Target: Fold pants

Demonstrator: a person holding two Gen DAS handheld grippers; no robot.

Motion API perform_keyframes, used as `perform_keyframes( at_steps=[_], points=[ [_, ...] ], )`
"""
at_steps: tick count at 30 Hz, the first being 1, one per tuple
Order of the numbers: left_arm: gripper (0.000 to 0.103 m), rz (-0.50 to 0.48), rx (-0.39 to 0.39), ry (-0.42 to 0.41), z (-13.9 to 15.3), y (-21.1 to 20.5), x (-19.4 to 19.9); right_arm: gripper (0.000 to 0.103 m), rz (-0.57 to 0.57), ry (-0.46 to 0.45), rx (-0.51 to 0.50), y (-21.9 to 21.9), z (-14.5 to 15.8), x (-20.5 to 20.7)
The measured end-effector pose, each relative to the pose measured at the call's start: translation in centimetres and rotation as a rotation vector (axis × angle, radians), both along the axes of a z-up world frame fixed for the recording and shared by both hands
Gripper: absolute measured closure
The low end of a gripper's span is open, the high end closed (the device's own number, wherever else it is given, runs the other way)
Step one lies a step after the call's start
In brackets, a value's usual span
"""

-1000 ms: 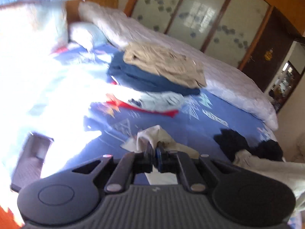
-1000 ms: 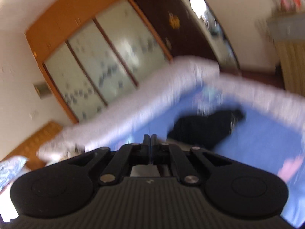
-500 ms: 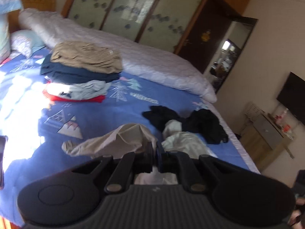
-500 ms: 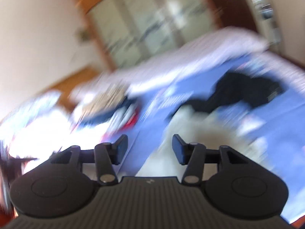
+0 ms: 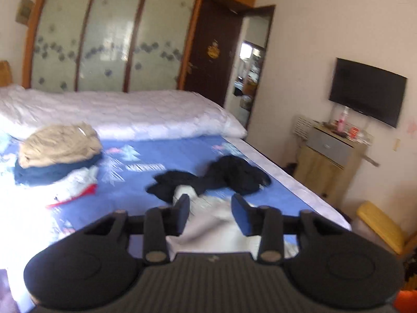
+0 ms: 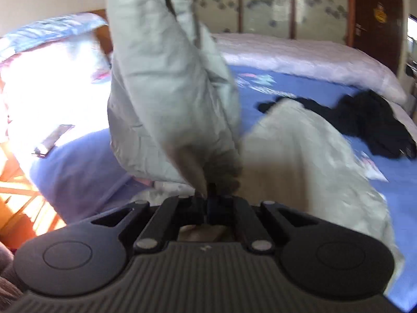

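Pale grey-beige pants [image 6: 169,91] hang up in front of the right wrist camera and trail down onto the blue bed [image 6: 299,156]. My right gripper [image 6: 212,198] is shut on a bunched part of the pants. In the left wrist view the same pale pants [image 5: 208,224] lie on the blue bedsheet [image 5: 161,156] under and between the fingers. My left gripper [image 5: 211,208] is open and empty just above that cloth.
A stack of folded clothes [image 5: 57,154] with a beige item on top sits at the left. A black garment [image 5: 224,177] lies crumpled beyond the pants. A white quilt [image 5: 117,114] runs along the far side. A cabinet [image 5: 331,161] and TV [image 5: 367,91] stand to the right.
My left gripper has opened and let go of the pale pants. My right gripper has shut on the pants and lifted them. Both views swung across the room.
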State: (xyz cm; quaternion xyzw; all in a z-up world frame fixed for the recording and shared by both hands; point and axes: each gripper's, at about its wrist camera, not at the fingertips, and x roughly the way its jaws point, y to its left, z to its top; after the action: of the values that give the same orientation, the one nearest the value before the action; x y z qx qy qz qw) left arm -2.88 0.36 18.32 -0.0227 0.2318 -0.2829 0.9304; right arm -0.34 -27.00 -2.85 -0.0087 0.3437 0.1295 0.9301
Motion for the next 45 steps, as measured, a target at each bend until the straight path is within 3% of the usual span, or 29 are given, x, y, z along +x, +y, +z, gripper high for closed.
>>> perform_keyframes(
  at_steps=[3,4,5,6,8,11,14,18,20,21,22,23,25,30,33,35,38,40,42,44,45],
  points=[
    [0.06,0.002,0.035,-0.02,0.5,-1.5,3.4,0.088,0.022,0.077,0.104,-5.7,-0.2,-3.1],
    [0.054,-0.024,0.057,-0.008,0.3,-2.7,5.1,0.065,0.037,0.096,0.144,-7.1,0.0,-4.3],
    [0.052,-0.045,0.077,0.004,-0.2,-4.1,6.9,0.033,0.031,0.103,0.169,-8.2,0.3,-5.4],
    [0.048,-0.062,0.103,0.017,-1.0,-5.8,8.9,0.025,0.005,0.088,0.188,-9.2,0.8,-6.7],
    [0.045,-0.09,0.18,0.038,-2.9,-9.6,12.9,0.025,-0.072,0.077,0.243,-11.6,0.6,-8.0],
    [0.044,-0.08,0.291,0.077,-7.2,-15.4,18.8,0.025,-0.287,0.088,0.387,-16.0,-1.4,-8.4],
    [0.043,-0.067,0.344,0.188,-11.7,-19.5,24.0,0.025,-0.421,0.121,0.532,-17.7,-3.8,-8.0],
    [0.042,-0.168,0.32,0.409,-17.5,-22.2,26.4,0.025,-0.456,0.156,0.644,-17.7,-6.1,-5.7],
    [0.039,-0.23,0.365,0.412,-19.7,-23.0,25.4,0.025,-0.446,0.184,0.711,-17.9,-7.0,-4.6],
    [0.049,-0.256,0.411,0.383,-20.5,-23.3,24.4,0.025,-0.431,0.206,0.723,-17.7,-7.3,-3.9],
    [0.082,-0.285,0.458,0.369,-21.1,-23.4,23.4,0.034,-0.411,0.223,0.707,-17.1,-7.5,-3.1],
    [0.098,-0.313,0.483,0.397,-21.6,-23.1,22.9,0.056,-0.398,0.219,0.662,-16.6,-7.3,-2.4],
    [0.099,-0.314,0.422,0.434,-21.0,-20.3,21.6,0.086,-0.367,0.173,0.549,-15.5,-6.1,-0.9],
    [0.099,-0.131,0.133,0.325,-14.8,-5.5,17.1,0.088,-0.277,-0.039,0.424,-12.2,-0.9,2.0],
    [0.099,0.032,0.019,0.256,-12.3,4.4,12.9,0.083,-0.139,-0.104,0.495,-9.0,0.9,4.3],
    [0.099,0.169,0.054,0.203,-11.9,9.0,9.9,0.067,-0.062,-0.109,0.522,-5.7,1.2,5.7],
    [0.092,0.335,0.204,0.189,-13.5,13.3,6.4,0.04,0.056,-0.07,0.468,-0.6,0.6,6.9],
    [0.082,0.369,0.269,0.253,-15.3,15.2,5.7,0.04,0.108,-0.033,0.442,1.4,-0.1,7.3],
    [0.079,0.381,0.263,0.29,-16.5,16.7,5.5,0.04,0.105,0.01,0.425,2.1,-0.7,7.5],
    [0.065,0.404,0.227,0.299,-16.7,17.6,5.8,0.04,0.083,0.046,0.439,1.7,-1.1,7.3],
    [0.048,0.418,0.206,0.287,-16.6,18.0,6.0,0.04,0.07,0.063,0.459,1.3,-1.1,7.1]
  ],
)
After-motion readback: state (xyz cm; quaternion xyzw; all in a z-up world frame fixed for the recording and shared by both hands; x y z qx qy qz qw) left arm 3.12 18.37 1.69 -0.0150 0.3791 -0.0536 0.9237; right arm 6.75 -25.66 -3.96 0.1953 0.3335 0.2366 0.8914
